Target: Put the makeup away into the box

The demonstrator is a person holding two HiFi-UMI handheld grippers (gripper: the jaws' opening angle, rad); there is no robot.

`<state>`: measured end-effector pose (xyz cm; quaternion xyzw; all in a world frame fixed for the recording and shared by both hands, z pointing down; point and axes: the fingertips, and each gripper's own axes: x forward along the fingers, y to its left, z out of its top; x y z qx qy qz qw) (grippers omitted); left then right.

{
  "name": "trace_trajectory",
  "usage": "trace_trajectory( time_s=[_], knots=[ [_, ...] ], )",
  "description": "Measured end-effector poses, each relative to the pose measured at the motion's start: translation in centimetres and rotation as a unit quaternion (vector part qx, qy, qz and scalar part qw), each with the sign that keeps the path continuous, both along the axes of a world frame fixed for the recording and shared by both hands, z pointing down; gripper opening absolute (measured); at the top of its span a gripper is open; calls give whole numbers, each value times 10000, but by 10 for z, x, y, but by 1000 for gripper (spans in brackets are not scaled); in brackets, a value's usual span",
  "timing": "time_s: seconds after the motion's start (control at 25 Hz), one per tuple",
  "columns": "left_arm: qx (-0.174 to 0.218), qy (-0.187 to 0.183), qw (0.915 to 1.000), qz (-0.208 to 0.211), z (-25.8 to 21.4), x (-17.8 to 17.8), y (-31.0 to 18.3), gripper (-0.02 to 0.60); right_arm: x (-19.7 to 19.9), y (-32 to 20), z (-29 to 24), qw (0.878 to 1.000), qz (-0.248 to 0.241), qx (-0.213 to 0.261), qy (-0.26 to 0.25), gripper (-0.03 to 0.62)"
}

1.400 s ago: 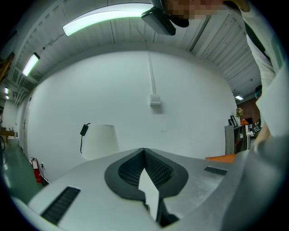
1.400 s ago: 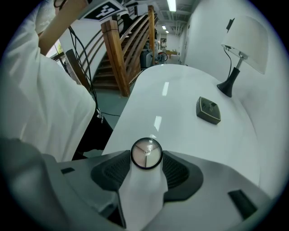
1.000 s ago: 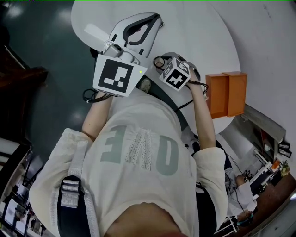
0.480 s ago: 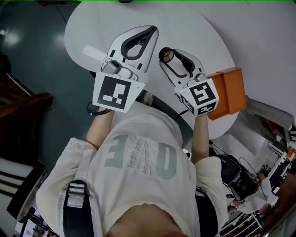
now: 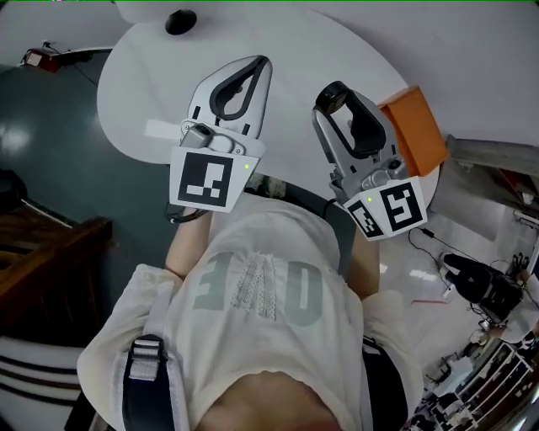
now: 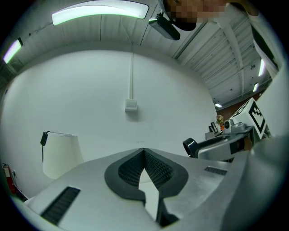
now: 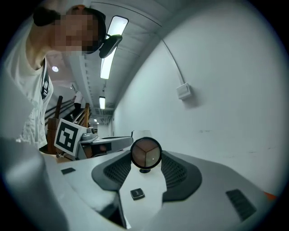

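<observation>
My right gripper (image 5: 332, 101) is held level above the white round table (image 5: 143, 93), shut on a round black compact (image 5: 334, 94). In the right gripper view the compact (image 7: 146, 152) sits upright between the pads, open face showing three brown shades. The orange box (image 5: 417, 135) stands at the table's right edge, just beyond the right gripper. My left gripper (image 5: 259, 66) hovers beside it over the table, its jaw tips meeting with nothing between them (image 6: 144, 151). The left gripper view catches the right gripper with the compact (image 6: 192, 146) at the right.
A small dark oval item (image 5: 179, 21) lies at the far side of the table. A white flat strip (image 5: 158, 128) lies near the left gripper. A small black square piece (image 7: 137, 194) shows on the table below the compact. Beyond the table is dark floor.
The right gripper has risen and swung round from beside the marker cube to point along the table, still carrying the compact. The left gripper has drifted slightly. The head view has shifted.
</observation>
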<state>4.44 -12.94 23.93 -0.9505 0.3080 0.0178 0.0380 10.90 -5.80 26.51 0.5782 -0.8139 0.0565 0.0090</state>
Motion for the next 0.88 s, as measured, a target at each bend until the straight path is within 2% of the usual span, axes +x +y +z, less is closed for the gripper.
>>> trace_trajectory(
  time_s=[0.16,0.28,0.36,0.48,0.6,0.76,0.88],
  knots=[
    [-2,-28,9999,162,0,12,3,6,17,0,1,9991,370,-120,191,215],
    [-33,6,9996,274,1,17,6,6,46,-2,11,9933,996,-462,371,215],
    [-86,24,9994,323,2,20,8,6,75,-1,27,9834,1513,-851,524,215],
    [-168,5,9992,367,6,23,9,6,126,11,64,9584,2274,-1574,706,215],
    [-204,-42,9990,401,10,26,10,6,173,36,117,9251,2841,-2444,616,215],
    [-165,-105,9988,448,10,30,14,6,211,75,190,8804,3027,-3650,95,215],
    [-153,-125,9988,448,10,32,17,6,226,95,229,8527,3081,-4216,-185,215]
  ],
)
